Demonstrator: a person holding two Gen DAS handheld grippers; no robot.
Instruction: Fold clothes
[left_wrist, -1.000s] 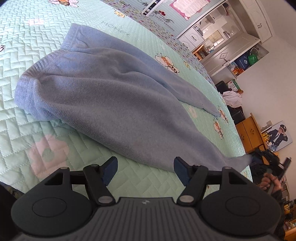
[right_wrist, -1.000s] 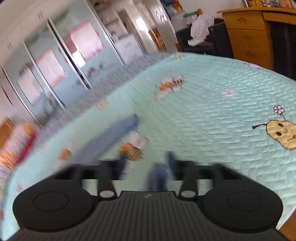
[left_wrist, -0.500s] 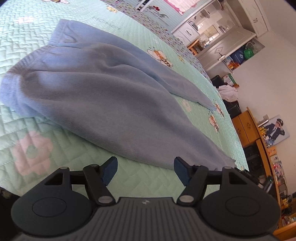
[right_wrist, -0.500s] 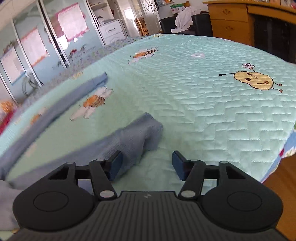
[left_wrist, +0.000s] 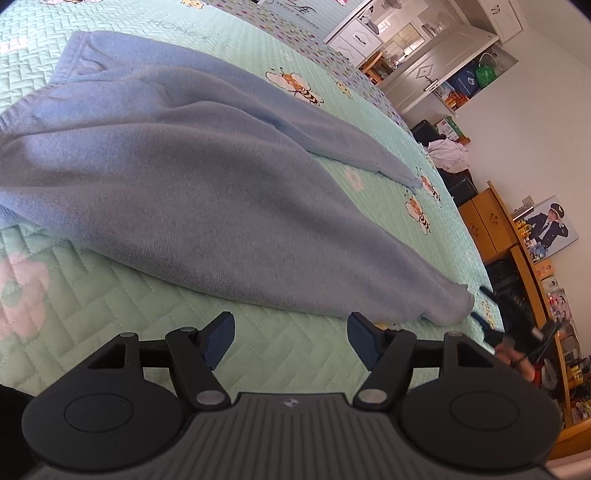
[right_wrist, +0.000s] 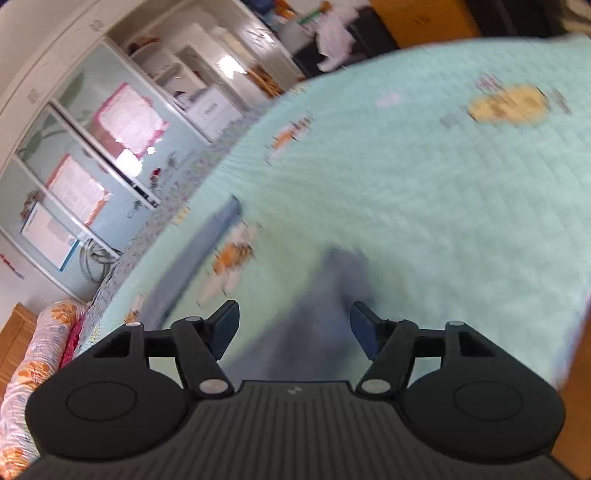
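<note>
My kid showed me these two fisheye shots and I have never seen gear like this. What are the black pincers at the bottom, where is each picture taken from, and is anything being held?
There is no robot here. A person holds a hand-held claw in each hand, and a camera on each looks forward along its two fingers. One picture comes from the left claw, the other from the right claw. Both look over a mint-green quilted bedspread printed with bees. A pale blue knitted sweater lies spread on it, ready for folding. The left claw is open over bare quilt and holds nothing. The right view is blurred; its jaws are opening, with a blue sleeve end between the fingers, not gripped.
</note>
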